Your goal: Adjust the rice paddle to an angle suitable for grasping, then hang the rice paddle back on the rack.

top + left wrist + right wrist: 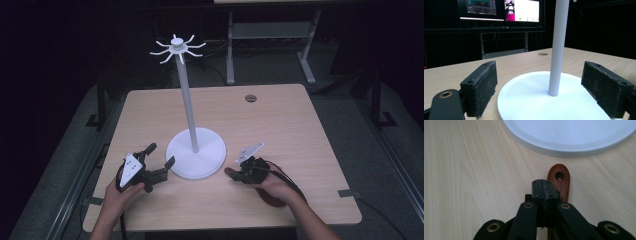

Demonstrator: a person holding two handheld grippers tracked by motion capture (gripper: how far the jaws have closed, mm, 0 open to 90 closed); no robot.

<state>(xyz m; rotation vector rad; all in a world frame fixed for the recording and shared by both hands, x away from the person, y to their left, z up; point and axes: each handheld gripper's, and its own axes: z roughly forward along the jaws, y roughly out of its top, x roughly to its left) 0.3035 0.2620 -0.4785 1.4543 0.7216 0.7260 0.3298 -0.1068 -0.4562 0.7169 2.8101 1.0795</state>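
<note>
A white stand rises from a round base [196,152] at the table's middle, its thin pole [187,100] topped by a ring of curved hooks [177,48]. My left gripper [160,154] is open at the base's left rim; in the left gripper view the pole [557,50] stands between the two spread pads [484,87]. My right gripper [236,172] lies low on the table just right of the base, jaws pressed together. A red-brown wooden utensil handle [559,176] with a hole in its end pokes out beside and below the shut jaws; its wider end [272,201] shows under the hand.
The light wooden table [300,130] has a round cable hole [250,98] at the back right. A metal frame [270,35] stands on the floor behind it. Lit monitors [499,8] hang beyond the far edge.
</note>
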